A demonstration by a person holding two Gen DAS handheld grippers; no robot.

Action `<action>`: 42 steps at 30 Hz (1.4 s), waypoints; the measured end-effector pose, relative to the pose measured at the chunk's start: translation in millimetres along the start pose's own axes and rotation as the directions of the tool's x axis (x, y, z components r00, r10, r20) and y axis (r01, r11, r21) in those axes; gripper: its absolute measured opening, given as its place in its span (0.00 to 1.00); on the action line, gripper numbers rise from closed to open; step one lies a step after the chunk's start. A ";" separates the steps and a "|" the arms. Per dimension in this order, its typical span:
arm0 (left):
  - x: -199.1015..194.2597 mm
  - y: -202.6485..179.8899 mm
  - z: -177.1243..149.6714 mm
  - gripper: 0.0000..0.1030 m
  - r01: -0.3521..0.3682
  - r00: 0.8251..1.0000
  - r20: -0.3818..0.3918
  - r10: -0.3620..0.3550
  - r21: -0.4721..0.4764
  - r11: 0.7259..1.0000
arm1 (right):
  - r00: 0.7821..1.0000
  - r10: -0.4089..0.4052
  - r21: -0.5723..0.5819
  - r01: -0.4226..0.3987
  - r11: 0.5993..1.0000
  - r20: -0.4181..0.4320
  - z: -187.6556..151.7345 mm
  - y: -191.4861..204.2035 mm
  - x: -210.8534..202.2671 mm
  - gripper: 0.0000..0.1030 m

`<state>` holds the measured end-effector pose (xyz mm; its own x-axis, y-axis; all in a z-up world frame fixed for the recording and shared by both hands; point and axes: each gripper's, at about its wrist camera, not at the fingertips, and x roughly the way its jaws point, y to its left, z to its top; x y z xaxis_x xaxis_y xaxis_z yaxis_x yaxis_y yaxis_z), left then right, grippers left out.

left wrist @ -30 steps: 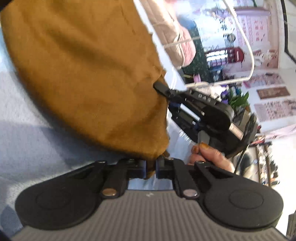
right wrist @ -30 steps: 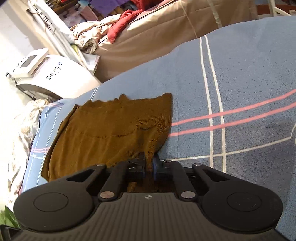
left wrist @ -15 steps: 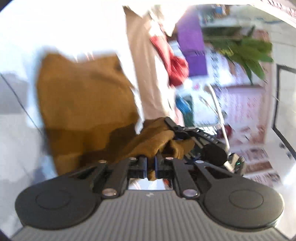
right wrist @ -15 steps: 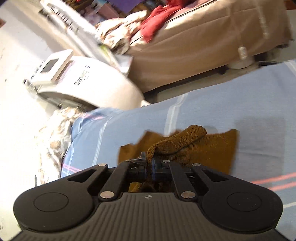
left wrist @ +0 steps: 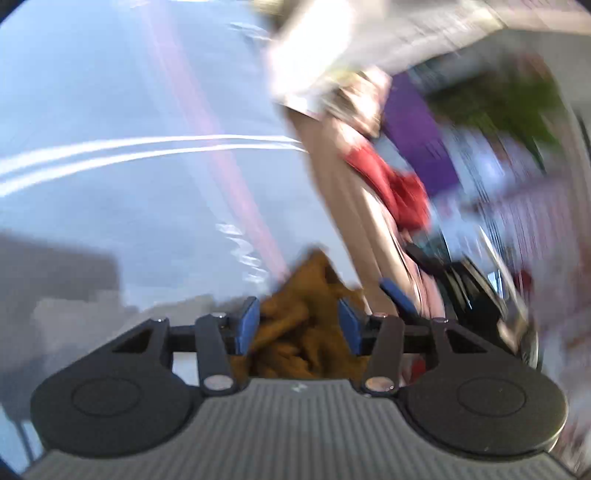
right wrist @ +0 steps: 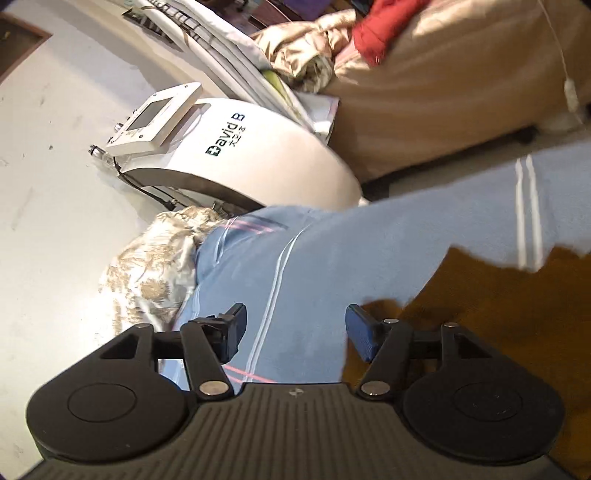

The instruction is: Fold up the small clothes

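Observation:
A mustard-brown knit garment (right wrist: 517, 314) lies on the blue striped bed sheet (right wrist: 351, 258), at the right of the right wrist view. My right gripper (right wrist: 293, 328) is open and empty over the sheet, its right finger at the garment's edge. In the blurred left wrist view the same garment (left wrist: 295, 332) lies bunched between the spread blue pads (left wrist: 249, 325) of my open left gripper (left wrist: 297, 325). The right gripper (left wrist: 461, 295) shows dark and blurred at the right of that view.
A white machine marked "David B" (right wrist: 236, 155) stands beyond the bed's far end. A patterned quilt (right wrist: 155, 266) hangs at the bed's corner. A tan-covered bed (right wrist: 443, 85) with red cloth (right wrist: 388, 26) stands behind. The sheet (left wrist: 110, 166) stretches away to the left.
Both grippers were shut on the brown garment and carried its edge over. Now both have opened and let it go, and the garment lies folded on the sheet. Both views have swung.

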<state>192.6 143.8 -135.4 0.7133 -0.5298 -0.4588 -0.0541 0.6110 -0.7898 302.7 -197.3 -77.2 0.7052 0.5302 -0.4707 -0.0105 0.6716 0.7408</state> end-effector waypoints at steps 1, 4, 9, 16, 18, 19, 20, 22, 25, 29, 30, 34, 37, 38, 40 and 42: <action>2.8 -16.0 -2.1 0.45 0.017 1.000 -0.028 -0.015 0.081 0.997 | 1.000 -0.021 -0.039 0.022 0.999 0.011 3.3 0.5 -7.1 0.96; 5.0 -46.7 -23.1 0.46 -0.004 0.999 -0.050 0.017 0.257 0.966 | 0.994 -0.093 -0.086 0.098 0.992 0.053 6.9 -11.3 -32.6 0.97; 5.1 -29.1 -41.2 0.58 -0.051 0.990 -0.125 0.072 0.160 0.986 | 0.984 -0.161 0.042 0.158 0.986 0.079 -3.1 -68.5 -77.9 1.00; 15.2 8.1 -82.2 0.71 -0.054 0.988 -0.142 0.065 0.085 0.995 | 0.984 -0.174 0.142 0.167 0.976 0.039 -42.6 -123.1 -102.2 1.00; 25.8 9.8 -82.6 0.71 -0.056 0.993 -0.100 0.063 0.074 0.996 | 0.990 -0.138 0.169 0.131 0.977 0.032 -52.0 -126.6 -101.1 1.00; 30.4 10.7 -82.1 0.71 -0.065 0.995 -0.075 0.071 0.081 0.995 | 0.991 -0.130 0.173 0.122 0.977 0.033 -54.8 -127.2 -98.9 1.00; 36.2 11.0 -81.2 0.71 -0.076 0.995 -0.062 0.083 0.097 0.992 | 0.992 -0.122 0.169 0.113 0.979 0.041 -56.8 -127.4 -96.7 1.00; 46.4 15.5 -79.5 0.70 -0.070 0.996 -0.047 0.075 0.107 0.992 | 0.994 -0.094 0.162 0.083 0.983 0.061 -56.8 -126.3 -92.2 1.00; 56.9 15.1 -76.1 0.62 -0.032 0.999 -0.014 0.034 0.129 0.991 | 0.997 -0.046 0.146 0.035 0.989 0.070 -54.6 -127.9 -84.6 1.00; 71.6 19.3 -70.3 0.40 -0.037 0.999 -0.002 0.038 0.149 0.988 | 0.996 -0.004 0.120 -0.007 0.993 0.085 -53.8 -125.2 -66.3 0.92; 71.9 22.1 -69.3 0.38 -0.040 0.999 -0.001 0.040 0.134 0.990 | 0.996 0.003 0.118 -0.014 0.993 0.090 -53.8 -124.8 -62.2 0.82; 74.8 24.1 -65.9 0.30 -0.049 0.998 -0.023 0.051 0.107 0.993 | 0.996 0.000 0.118 -0.011 0.993 0.095 -55.1 -126.0 -51.3 0.46; 58.8 18.2 -71.1 0.41 -0.078 0.994 -0.067 0.084 0.093 0.993 | 0.996 0.007 0.137 -0.019 0.990 0.087 -55.0 -130.0 -48.3 0.42; 49.6 16.8 -74.3 0.60 -0.087 0.995 -0.048 0.092 0.103 0.991 | 0.996 0.013 0.146 -0.025 0.989 0.086 -54.3 -131.1 -49.1 0.43; 31.5 13.1 -81.4 0.91 -0.146 0.989 0.050 0.140 0.153 0.977 | 0.996 0.024 0.151 -0.036 0.988 0.084 -54.7 -132.6 -51.7 0.46; 25.9 6.4 -83.5 0.96 -0.230 0.972 0.108 0.210 0.245 0.942 | 0.997 0.025 0.144 -0.035 0.989 0.076 -54.7 -132.9 -53.4 0.46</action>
<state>152.4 84.9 -186.4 0.7571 -0.3236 -0.5675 -0.0440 0.8415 -0.5385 227.7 -286.6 -176.7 0.7568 0.5055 -0.4144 0.0665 0.5711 0.8182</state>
